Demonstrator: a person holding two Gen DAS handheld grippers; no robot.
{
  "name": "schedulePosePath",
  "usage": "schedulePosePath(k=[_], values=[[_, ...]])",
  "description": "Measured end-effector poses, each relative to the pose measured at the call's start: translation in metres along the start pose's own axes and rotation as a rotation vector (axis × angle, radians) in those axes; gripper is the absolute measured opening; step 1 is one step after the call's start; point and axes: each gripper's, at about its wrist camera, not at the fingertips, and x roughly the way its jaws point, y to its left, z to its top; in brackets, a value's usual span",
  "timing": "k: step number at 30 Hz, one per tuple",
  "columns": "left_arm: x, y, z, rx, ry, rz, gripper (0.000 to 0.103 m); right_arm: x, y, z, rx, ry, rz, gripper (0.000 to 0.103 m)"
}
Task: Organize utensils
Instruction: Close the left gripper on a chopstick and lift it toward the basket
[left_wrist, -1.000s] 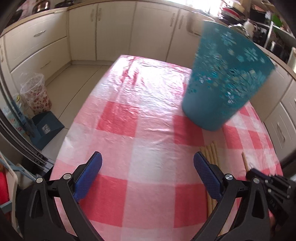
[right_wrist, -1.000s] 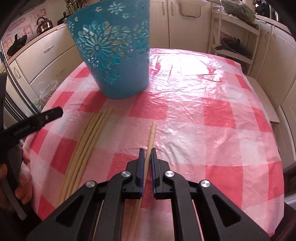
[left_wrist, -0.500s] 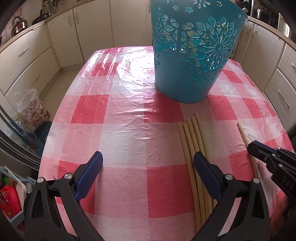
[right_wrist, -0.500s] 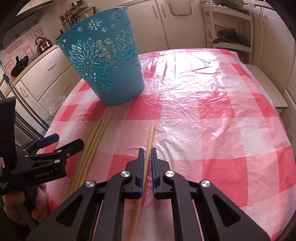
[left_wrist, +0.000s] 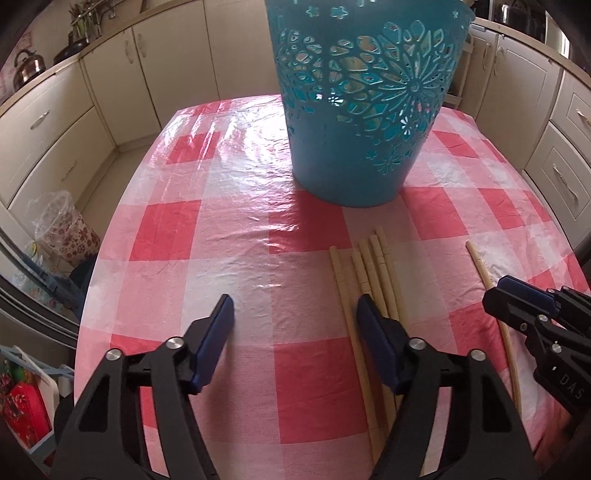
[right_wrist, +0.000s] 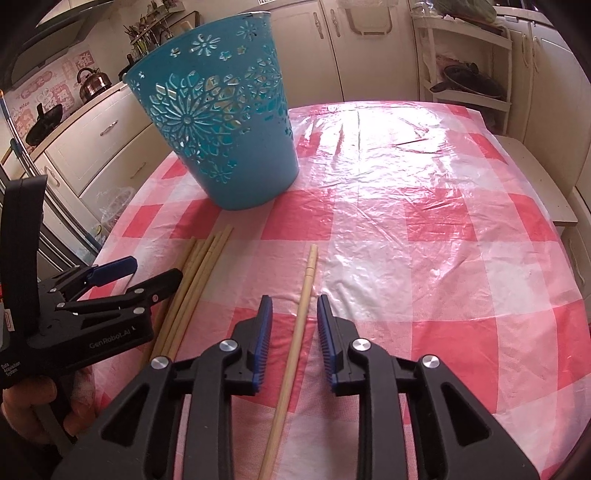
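A teal cut-out basket (left_wrist: 365, 99) stands upright on the red-and-white checked table; it also shows in the right wrist view (right_wrist: 218, 125). Several long wooden chopsticks (left_wrist: 373, 269) lie bunched in front of it, also in the right wrist view (right_wrist: 195, 273). A single chopstick (right_wrist: 301, 314) lies apart, to their right, also in the left wrist view (left_wrist: 480, 266). My right gripper (right_wrist: 294, 306) is open, its jaws on either side of the single chopstick and not touching it. My left gripper (left_wrist: 293, 308) is open and empty, its right finger over the bunch.
The table (right_wrist: 424, 229) is ringed by cream kitchen cabinets (left_wrist: 48, 133). A bin with a plastic liner (left_wrist: 62, 229) stands on the floor to the left. A shelf rack with a pan (right_wrist: 469, 81) stands at the back right.
My right gripper has opened and let go of the single chopstick, which lies on the table. My left gripper has narrowed its opening and moved closer to the basket and over the bunch.
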Motion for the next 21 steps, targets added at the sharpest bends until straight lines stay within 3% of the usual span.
schedulePosePath(k=[4, 7, 15, 18, 21], values=[[-0.002, -0.005, 0.005, 0.035, 0.015, -0.047, 0.020, 0.002, -0.002, 0.005, 0.009, 0.009, -0.005, 0.025], [-0.001, -0.002, 0.008, 0.032, 0.029, -0.066, 0.014, 0.004, -0.003, 0.012, 0.010, 0.007, -0.011, 0.025], [0.000, -0.006, 0.008, 0.053, 0.024, -0.047, 0.015, 0.008, -0.001, 0.011, -0.007, 0.000, 0.003, 0.036], [0.000, -0.005, 0.008, 0.049, 0.016, -0.069, 0.005, 0.007, 0.000, 0.010, -0.007, -0.003, 0.014, 0.038], [-0.004, 0.001, 0.007, 0.030, 0.015, -0.086, 0.004, 0.007, 0.001, 0.009, -0.015, -0.005, 0.017, 0.041]])
